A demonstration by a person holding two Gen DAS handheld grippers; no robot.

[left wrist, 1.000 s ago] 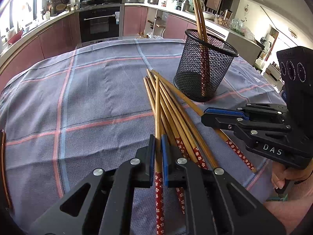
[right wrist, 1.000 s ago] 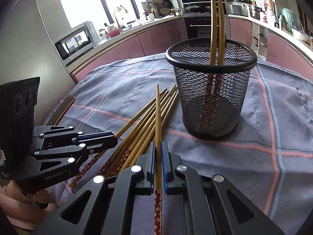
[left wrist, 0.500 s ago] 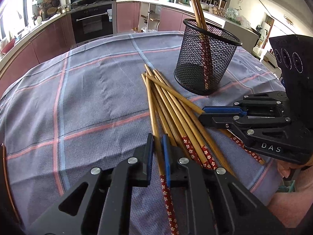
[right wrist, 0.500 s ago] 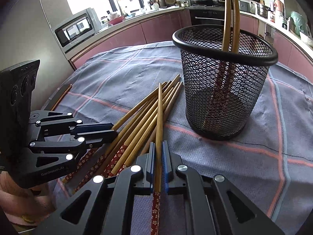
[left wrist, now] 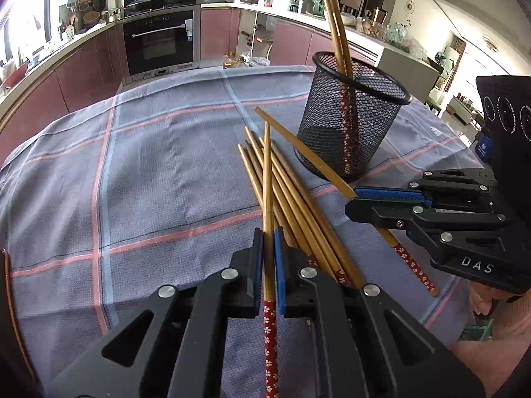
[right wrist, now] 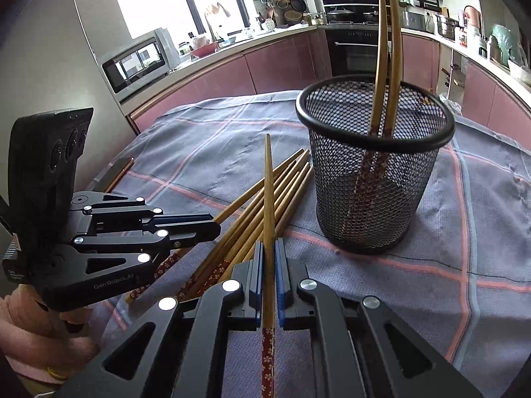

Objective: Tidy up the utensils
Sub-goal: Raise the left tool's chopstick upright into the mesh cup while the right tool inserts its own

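Note:
A black mesh cup (left wrist: 351,126) stands on the checked cloth with two chopsticks (right wrist: 385,49) upright in it. Several bamboo chopsticks with red flowered ends lie in a loose pile (left wrist: 298,205) just left of the cup (right wrist: 375,172). My left gripper (left wrist: 268,242) is shut on one chopstick (left wrist: 268,182), which points forward over the pile. My right gripper (right wrist: 269,252) is shut on another chopstick (right wrist: 268,192), its tip near the cup's side. Each gripper shows in the other's view: the right gripper (left wrist: 358,200) to the right, the left gripper (right wrist: 212,227) to the left.
The grey-blue cloth (left wrist: 149,182) covers a table whose wooden rim (right wrist: 121,172) shows at the left. A person's hand (right wrist: 20,311) holds the left gripper. Pink kitchen cabinets, an oven (left wrist: 159,43) and a microwave (right wrist: 139,59) stand beyond the table.
Half a second ago the left jaws stood slightly apart with the chopstick slanting between them. They now clamp it straight, its tip raised over the pile. The right grip is unchanged.

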